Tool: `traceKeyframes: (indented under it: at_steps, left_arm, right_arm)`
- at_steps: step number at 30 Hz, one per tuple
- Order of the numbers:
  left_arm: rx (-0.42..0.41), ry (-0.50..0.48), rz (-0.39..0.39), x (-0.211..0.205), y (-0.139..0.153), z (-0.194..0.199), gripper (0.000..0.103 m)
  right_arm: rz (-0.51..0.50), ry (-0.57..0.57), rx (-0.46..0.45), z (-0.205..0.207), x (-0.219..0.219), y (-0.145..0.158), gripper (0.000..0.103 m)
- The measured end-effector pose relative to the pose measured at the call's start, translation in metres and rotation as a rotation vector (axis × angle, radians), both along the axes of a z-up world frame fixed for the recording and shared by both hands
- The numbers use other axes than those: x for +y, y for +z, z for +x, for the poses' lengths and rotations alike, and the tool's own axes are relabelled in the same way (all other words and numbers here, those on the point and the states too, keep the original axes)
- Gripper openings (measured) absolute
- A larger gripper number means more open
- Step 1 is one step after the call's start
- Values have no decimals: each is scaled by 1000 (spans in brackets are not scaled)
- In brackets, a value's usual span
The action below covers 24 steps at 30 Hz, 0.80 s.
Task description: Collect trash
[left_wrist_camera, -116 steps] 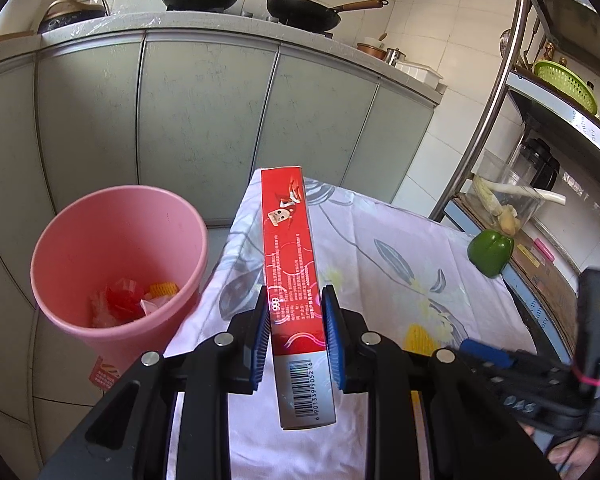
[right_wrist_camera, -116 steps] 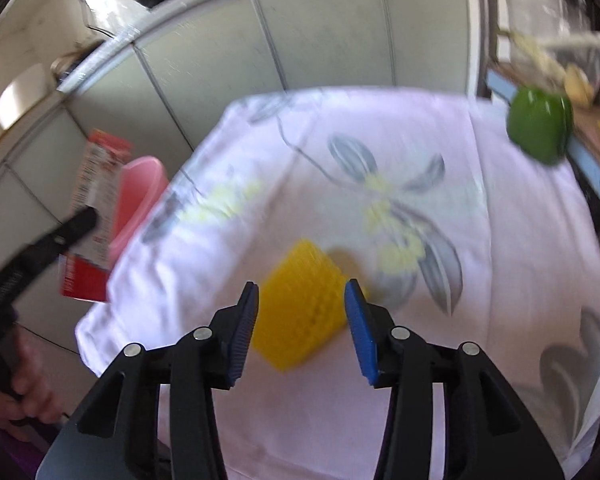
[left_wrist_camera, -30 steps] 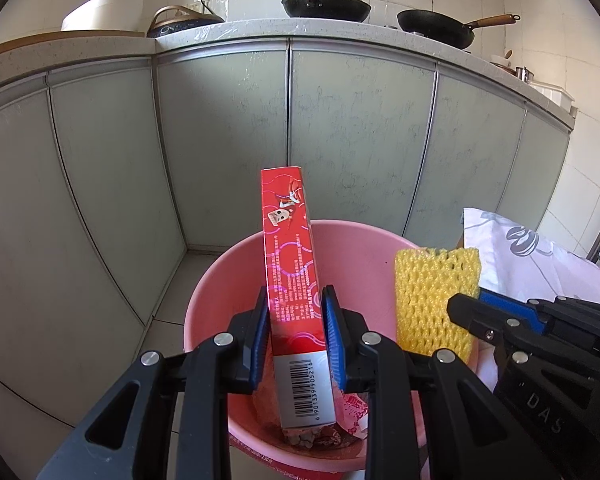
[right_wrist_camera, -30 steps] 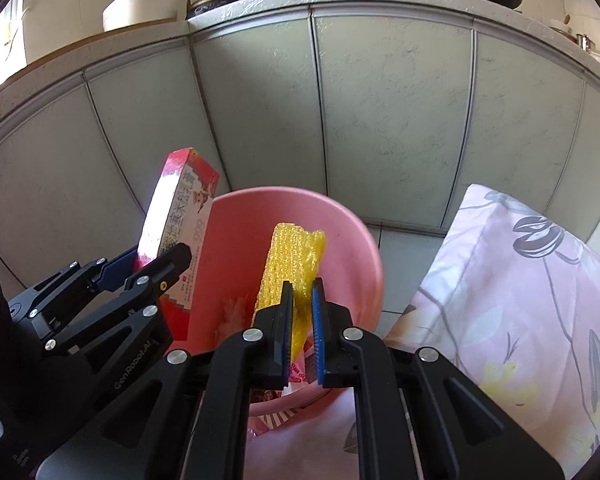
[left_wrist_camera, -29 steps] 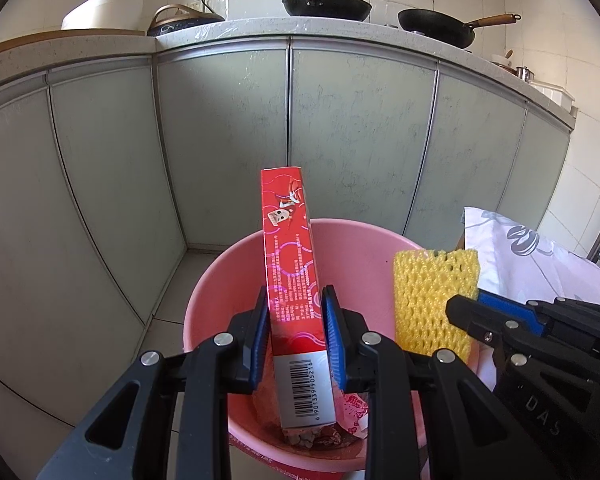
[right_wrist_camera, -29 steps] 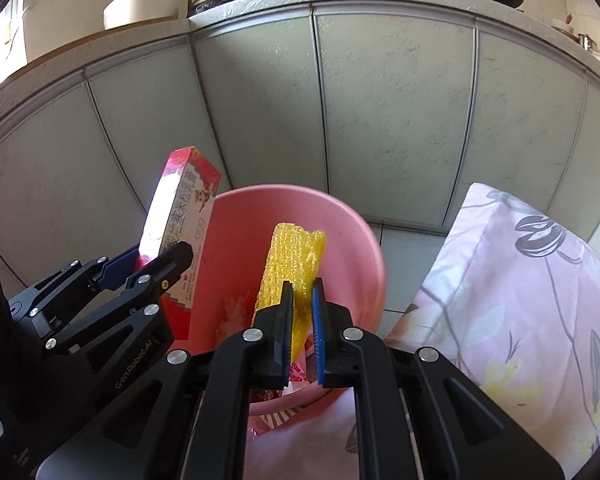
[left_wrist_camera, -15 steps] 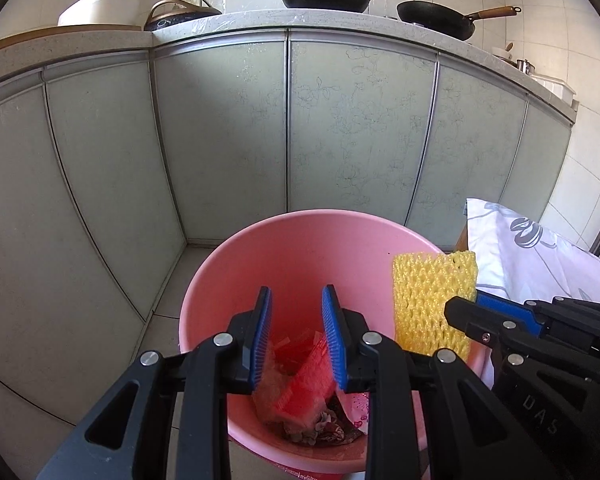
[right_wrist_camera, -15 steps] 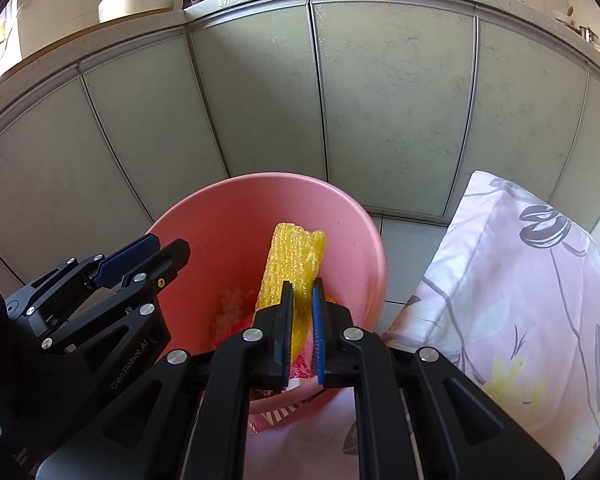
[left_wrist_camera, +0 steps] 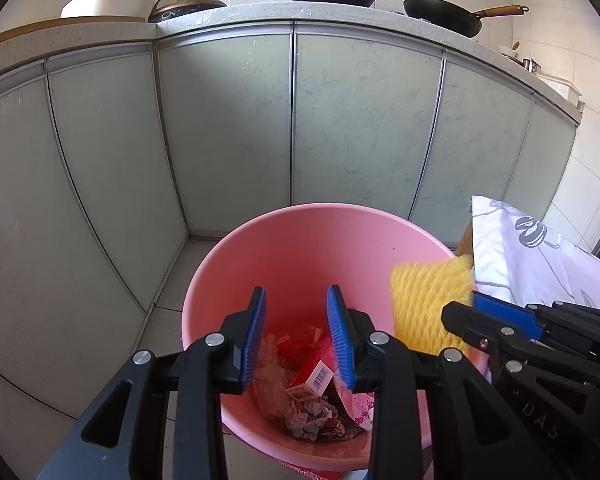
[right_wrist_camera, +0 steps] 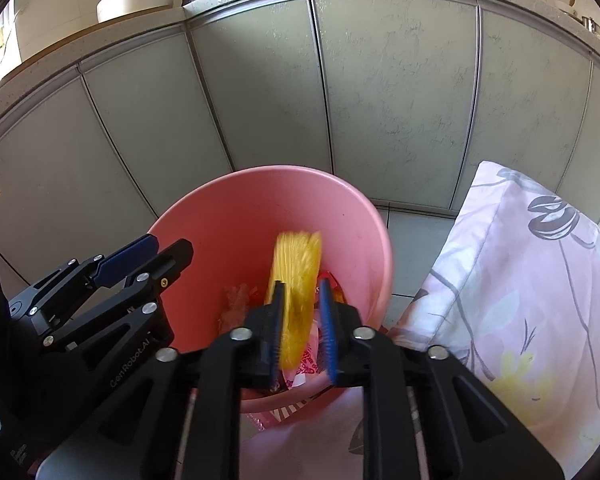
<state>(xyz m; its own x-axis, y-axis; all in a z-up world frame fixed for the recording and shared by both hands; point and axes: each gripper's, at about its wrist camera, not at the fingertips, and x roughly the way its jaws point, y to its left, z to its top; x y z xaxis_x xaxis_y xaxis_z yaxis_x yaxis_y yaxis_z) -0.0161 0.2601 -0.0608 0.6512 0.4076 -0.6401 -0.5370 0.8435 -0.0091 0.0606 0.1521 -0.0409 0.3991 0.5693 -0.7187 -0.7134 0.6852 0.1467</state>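
Pink bin [left_wrist_camera: 300, 240] sits on the floor against the counter's corner, so both claws hang over its mouth to drop trash straight in. Right claw [right_wrist_camera: 302, 320] is opening, yellow net [right_wrist_camera: 298, 280] blurred and slipping loose between its pads; left claw [left_wrist_camera: 296, 334] is opening, empty, red box [left_wrist_camera: 314, 366] lying in the bin.

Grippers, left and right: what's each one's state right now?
Left gripper: opening, nothing between its fingers.
Right gripper: opening, yellow foam net between its fingers, over the pink bin.
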Motion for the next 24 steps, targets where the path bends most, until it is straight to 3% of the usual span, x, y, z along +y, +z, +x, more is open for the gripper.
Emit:
traceKeyframes:
  at_steps: [3,18,24]
  left_arm:
    - [4,5,-3,0,-1,0,32]
    - [-4,15,-22,1,5,-8,33]
    - [-27,7,-38,1,13,-14,41]
  right_arm:
    - [3,-1,2,-1,0,0,26]
    - [28,-7,4,-7,-11,4,27]
    - [37,-13,3,-9,-17,8,27]
